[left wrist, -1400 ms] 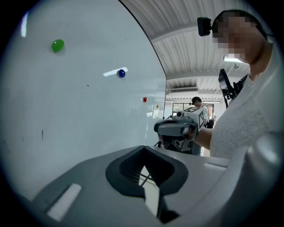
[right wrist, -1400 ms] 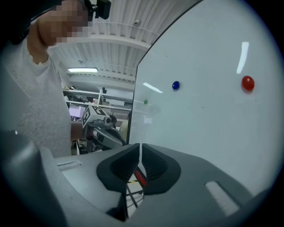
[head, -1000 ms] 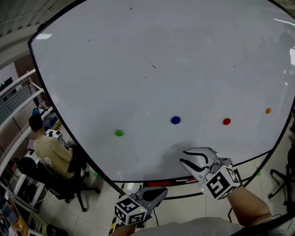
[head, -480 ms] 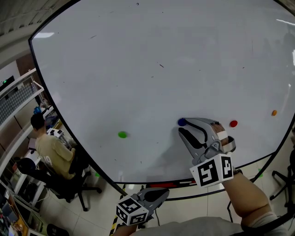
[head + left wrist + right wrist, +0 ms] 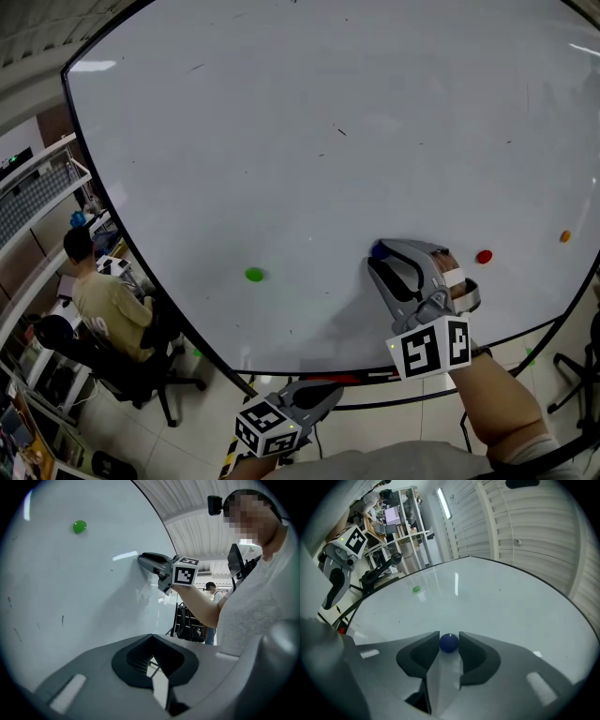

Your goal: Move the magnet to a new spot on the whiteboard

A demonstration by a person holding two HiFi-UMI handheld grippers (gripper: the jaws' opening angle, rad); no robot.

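Head view and the two gripper views: the approach-and-grasp step of moving a magnet.

The large white whiteboard with a dark frame (image 5: 281, 141) fills most of the head view. The task's thing, a small round blue magnet (image 5: 449, 642), sits on the board at lower right of centre in the head view. It lies directly between the tips of the right gripper (image 5: 377, 257). That gripper's jaws have just been opening. They now stand apart with the magnet between them, flanked closely on both sides, and by appearance not yet clamped.

The left gripper (image 5: 330, 392) hangs at the bottom edge of the head view, below the board's frame. Its jaws are together with nothing between them, and it takes no part in the step.

Three further magnets stay on the board. A round green magnet (image 5: 254, 275) is at lower left. A round red magnet (image 5: 484, 256) is just right of the right gripper. A round orange magnet (image 5: 564, 237) is at the far right edge.

Judged from this, the magnet has not yet left its place. The next move calls for closing the jaws squarely on its sides. It must then be pulled or slid free against the magnetic hold and set on bare board well apart from the other three. An off-centre grip could let the small round body slip out.

No container appears in any view. A seated person (image 5: 103, 300) occupies the lower left of the head view.
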